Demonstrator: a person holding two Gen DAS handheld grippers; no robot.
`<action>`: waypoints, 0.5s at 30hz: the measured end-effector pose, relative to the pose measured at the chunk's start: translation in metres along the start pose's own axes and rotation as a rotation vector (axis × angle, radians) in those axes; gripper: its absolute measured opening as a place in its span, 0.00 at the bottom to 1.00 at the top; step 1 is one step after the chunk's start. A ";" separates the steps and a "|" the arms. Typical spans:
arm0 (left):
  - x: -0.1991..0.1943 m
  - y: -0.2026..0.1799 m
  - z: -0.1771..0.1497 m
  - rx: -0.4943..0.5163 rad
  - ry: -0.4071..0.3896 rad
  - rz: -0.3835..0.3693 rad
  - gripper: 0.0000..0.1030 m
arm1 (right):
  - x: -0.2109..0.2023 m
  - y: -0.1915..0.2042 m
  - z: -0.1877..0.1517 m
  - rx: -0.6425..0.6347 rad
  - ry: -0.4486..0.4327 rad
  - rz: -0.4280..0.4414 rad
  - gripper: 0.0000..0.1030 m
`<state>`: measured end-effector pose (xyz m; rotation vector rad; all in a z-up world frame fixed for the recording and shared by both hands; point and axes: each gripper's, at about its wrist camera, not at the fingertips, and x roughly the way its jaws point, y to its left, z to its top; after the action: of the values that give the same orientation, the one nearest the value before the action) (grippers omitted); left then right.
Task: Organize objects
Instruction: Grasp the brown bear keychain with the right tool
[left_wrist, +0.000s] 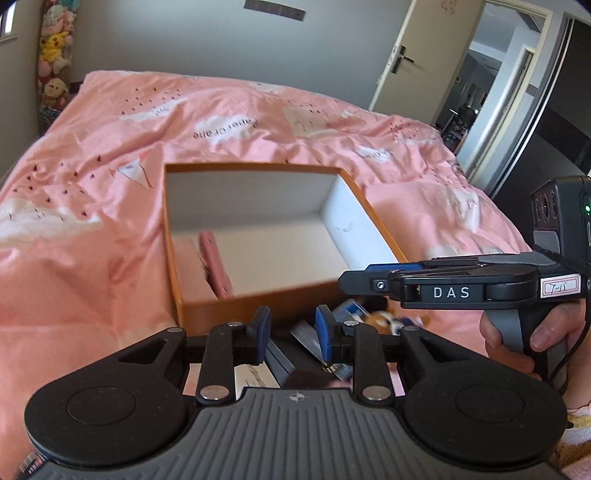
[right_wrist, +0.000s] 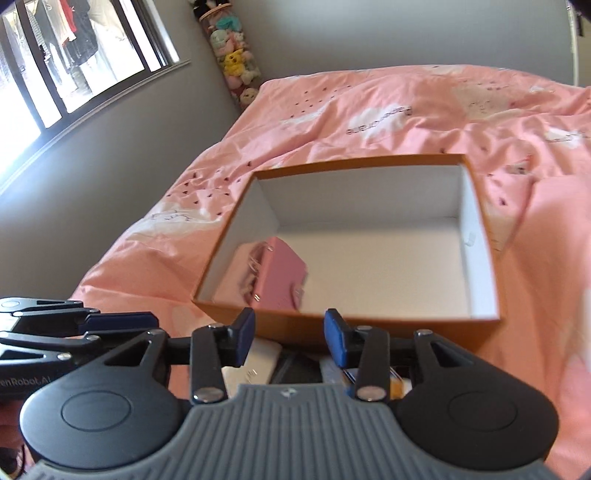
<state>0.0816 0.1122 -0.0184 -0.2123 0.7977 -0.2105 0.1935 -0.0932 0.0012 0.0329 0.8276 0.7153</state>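
Both grippers hover low at the orange box's (right_wrist: 369, 328) six o'clock wall. The left gripper (left_wrist: 292, 330) is apart, empty; the right gripper (right_wrist: 289, 334) likewise. The pink notebook (right_wrist: 279, 273) leans inside at eight o'clock. Only the left view shows blurry items, perhaps cards (left_wrist: 347, 314), on the bed (left_wrist: 92, 155).

The small items lying on the bed just in front of the orange cardboard box (left_wrist: 221, 310) are mostly hidden behind the left claw (left_wrist: 291, 334): only slivers of blue-and-white packets (left_wrist: 347, 308) and a blurred orange-and-white plush toy (left_wrist: 384, 319) show. From the right wrist view, the right claw (right_wrist: 290, 341) covers them too, leaving a white card (right_wrist: 258, 365) half seen. Inside the box, the pink ring-bound notebook (right_wrist: 280, 273) is smeared by blur, its clasp unreadable. The person's right hand (left_wrist: 517, 347) is cut off.
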 end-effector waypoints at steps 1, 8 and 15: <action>-0.001 -0.003 -0.006 -0.003 0.007 -0.003 0.29 | -0.007 -0.003 -0.008 0.009 -0.008 -0.016 0.43; 0.006 -0.001 -0.034 -0.082 0.065 0.004 0.31 | -0.030 -0.013 -0.065 -0.042 0.005 -0.141 0.43; 0.025 -0.017 -0.041 -0.072 0.077 0.004 0.34 | -0.018 -0.021 -0.093 -0.246 0.031 -0.321 0.50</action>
<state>0.0669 0.0847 -0.0582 -0.2716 0.8825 -0.1872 0.1335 -0.1424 -0.0578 -0.3264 0.7469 0.5101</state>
